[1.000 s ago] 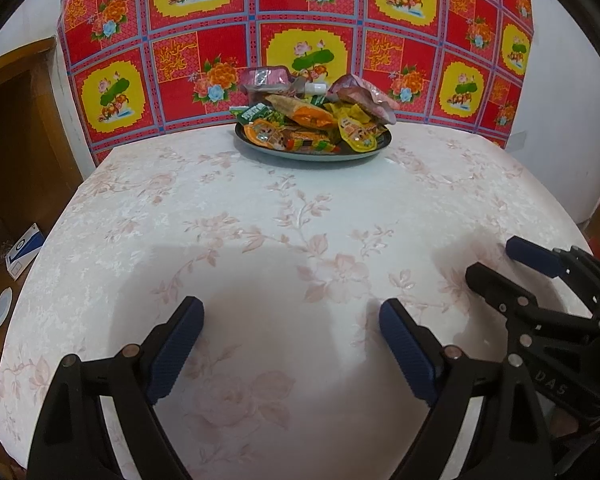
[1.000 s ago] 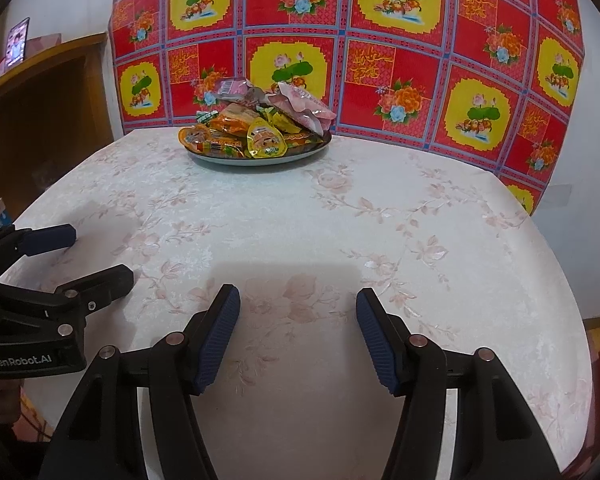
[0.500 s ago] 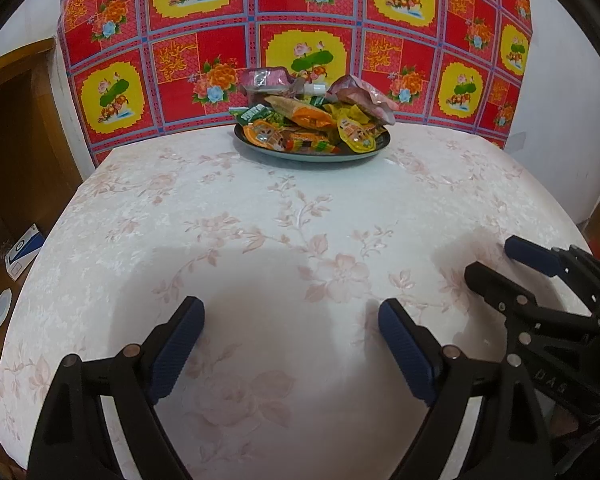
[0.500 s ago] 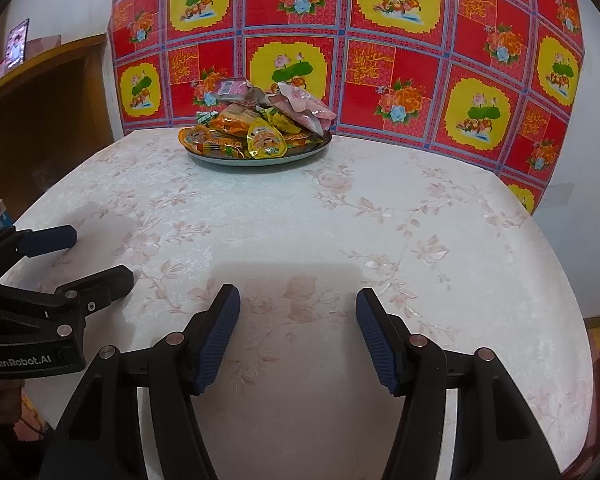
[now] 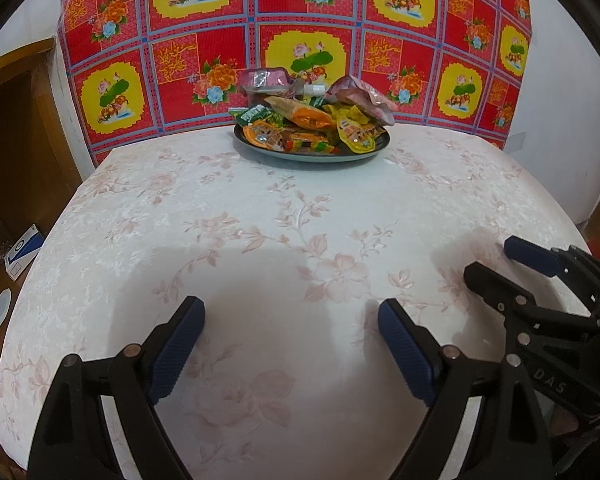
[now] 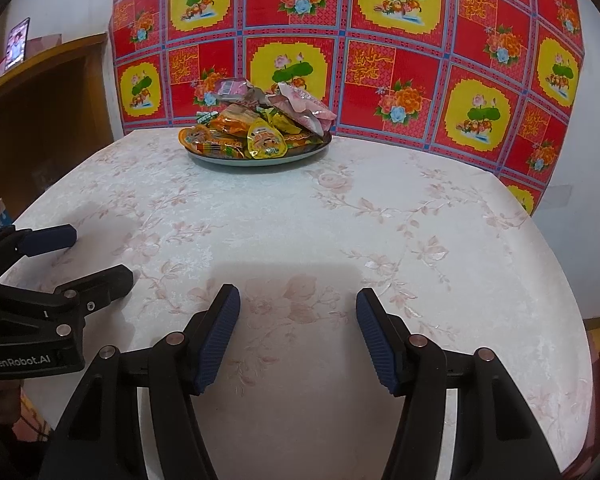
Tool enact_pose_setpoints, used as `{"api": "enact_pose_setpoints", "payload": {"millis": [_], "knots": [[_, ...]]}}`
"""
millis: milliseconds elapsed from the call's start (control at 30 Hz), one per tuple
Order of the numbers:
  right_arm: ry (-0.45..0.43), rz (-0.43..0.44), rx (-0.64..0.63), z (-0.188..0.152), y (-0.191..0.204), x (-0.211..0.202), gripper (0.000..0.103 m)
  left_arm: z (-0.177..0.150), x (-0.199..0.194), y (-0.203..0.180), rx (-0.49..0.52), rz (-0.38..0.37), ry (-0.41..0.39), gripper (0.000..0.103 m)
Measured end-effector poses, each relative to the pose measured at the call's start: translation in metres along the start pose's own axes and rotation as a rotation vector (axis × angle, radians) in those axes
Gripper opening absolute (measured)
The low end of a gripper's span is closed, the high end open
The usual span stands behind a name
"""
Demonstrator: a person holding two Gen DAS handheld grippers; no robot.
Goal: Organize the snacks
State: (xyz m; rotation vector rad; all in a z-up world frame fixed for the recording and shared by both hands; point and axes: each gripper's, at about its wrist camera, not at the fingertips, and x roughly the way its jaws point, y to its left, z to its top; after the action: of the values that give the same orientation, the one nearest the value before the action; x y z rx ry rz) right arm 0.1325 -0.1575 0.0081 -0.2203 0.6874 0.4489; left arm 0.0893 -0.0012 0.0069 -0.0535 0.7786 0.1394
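Note:
A dark round plate [image 5: 284, 155] [image 6: 236, 161] at the far side of the table carries a heap of snack packets [image 5: 312, 118] [image 6: 260, 124], orange, yellow, green and pink. My left gripper [image 5: 291, 322] hovers open over the near part of the tablecloth, nothing between its blue pads. My right gripper [image 6: 298, 312] is open too, also empty, beside it on the right. Each gripper shows in the other's view: the right gripper [image 5: 496, 262] at the right edge, the left gripper [image 6: 96, 254] at the left edge. Both are far from the plate.
The table [image 5: 300, 220] wears a white cloth with pale pink flowers. A red and yellow flowered cloth [image 5: 300, 40] hangs behind it. A wooden cabinet [image 5: 20, 140] stands to the left, with a small box [image 5: 22, 254] on the floor. A white wall [image 5: 564, 120] is at the right.

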Motion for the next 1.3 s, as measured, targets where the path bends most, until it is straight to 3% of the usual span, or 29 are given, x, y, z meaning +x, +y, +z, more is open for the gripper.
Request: {"api": "enact_pose_setpoints", "payload": {"millis": [1300], "knots": [[-0.003,0.003,0.002,-0.0013,-0.0004,0.0003,0.061,-0.0013,-0.0014,-0.0006,0.002,0.007,-0.012,0.09]]}}
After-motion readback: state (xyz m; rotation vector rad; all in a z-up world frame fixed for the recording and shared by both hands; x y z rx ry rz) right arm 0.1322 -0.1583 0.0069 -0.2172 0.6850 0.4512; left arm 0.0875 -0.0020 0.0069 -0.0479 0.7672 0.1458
